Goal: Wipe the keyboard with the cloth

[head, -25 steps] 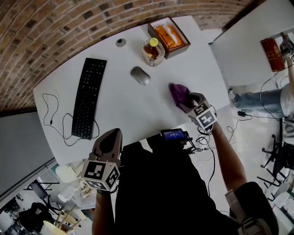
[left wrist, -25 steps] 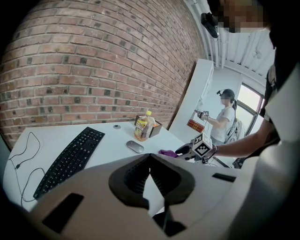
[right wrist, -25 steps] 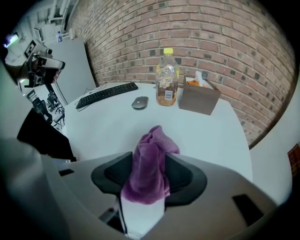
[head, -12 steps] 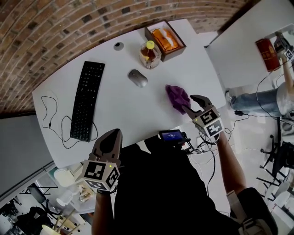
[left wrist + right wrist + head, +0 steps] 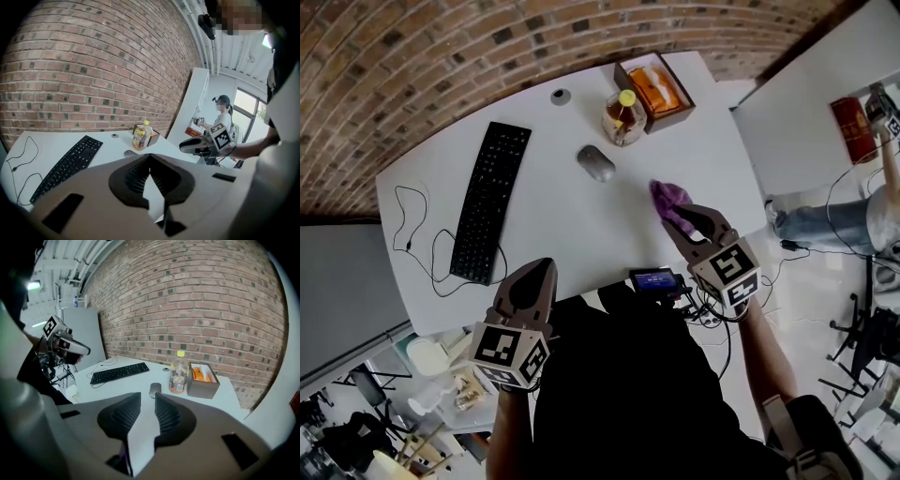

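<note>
The black keyboard (image 5: 492, 202) lies slantwise on the left of the white table (image 5: 553, 225). It also shows in the left gripper view (image 5: 65, 166) and the right gripper view (image 5: 119, 372). The purple cloth (image 5: 668, 195) lies crumpled on the table's right side. My right gripper (image 5: 682, 216) hangs above its near edge. Its jaws have just been closing to a narrow gap, and bare table shows between the pads (image 5: 146, 395). A purple scrap (image 5: 123, 456) peeks out low under the jaws. My left gripper (image 5: 540, 266) is shut and empty near the table's front edge (image 5: 150, 157).
A grey mouse (image 5: 596, 163) sits mid-table. A bottle with a yellow cap (image 5: 623, 114) stands behind it beside a brown box (image 5: 656, 86) holding something orange. The keyboard's cable (image 5: 417, 234) loops at the left. A small device with a blue screen (image 5: 654, 279) sits at the front edge.
The right gripper came off the cloth, rose and drew back toward me while its jaws narrowed. The cloth stayed on the table. The left gripper kept its place.
</note>
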The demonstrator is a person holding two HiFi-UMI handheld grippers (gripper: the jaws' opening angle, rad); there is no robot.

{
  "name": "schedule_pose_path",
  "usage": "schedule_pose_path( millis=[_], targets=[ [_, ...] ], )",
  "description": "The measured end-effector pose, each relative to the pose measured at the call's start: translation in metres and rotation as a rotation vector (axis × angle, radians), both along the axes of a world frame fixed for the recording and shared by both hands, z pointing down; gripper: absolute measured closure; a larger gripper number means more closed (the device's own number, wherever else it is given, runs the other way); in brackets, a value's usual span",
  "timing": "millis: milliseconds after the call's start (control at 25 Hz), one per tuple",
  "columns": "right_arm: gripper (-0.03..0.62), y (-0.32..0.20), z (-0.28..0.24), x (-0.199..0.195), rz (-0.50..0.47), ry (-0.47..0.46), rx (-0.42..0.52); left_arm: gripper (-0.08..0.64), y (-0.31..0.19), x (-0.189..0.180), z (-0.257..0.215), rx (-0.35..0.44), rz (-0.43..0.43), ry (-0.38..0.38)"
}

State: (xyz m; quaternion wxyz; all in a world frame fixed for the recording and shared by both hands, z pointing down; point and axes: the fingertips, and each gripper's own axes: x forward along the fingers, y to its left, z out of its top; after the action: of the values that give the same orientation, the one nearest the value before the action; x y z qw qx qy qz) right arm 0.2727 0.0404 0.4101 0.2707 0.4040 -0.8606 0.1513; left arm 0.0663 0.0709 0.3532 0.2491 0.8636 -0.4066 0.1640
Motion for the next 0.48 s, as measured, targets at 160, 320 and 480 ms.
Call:
schedule_pose_path(
  millis=[160,320,480],
  targets=[
    [0.521,0.003,-0.014,-0.03,-0.062,-0.052,0.017,0.546,-0.002,0.009,-0.01,0.029,-0.002,0.026],
    [0.554,0.007,-0.035,-0.056,-0.117,-0.099,0.047,0.546,-0.003,0.019,-0.027,0.038,-0.014,0.104],
    [0.572,0.011,-0.064,-0.075,-0.192,-0.166,0.07,0.546,-0.008,0.026,-0.049,0.066,-0.019,0.155]
  ],
)
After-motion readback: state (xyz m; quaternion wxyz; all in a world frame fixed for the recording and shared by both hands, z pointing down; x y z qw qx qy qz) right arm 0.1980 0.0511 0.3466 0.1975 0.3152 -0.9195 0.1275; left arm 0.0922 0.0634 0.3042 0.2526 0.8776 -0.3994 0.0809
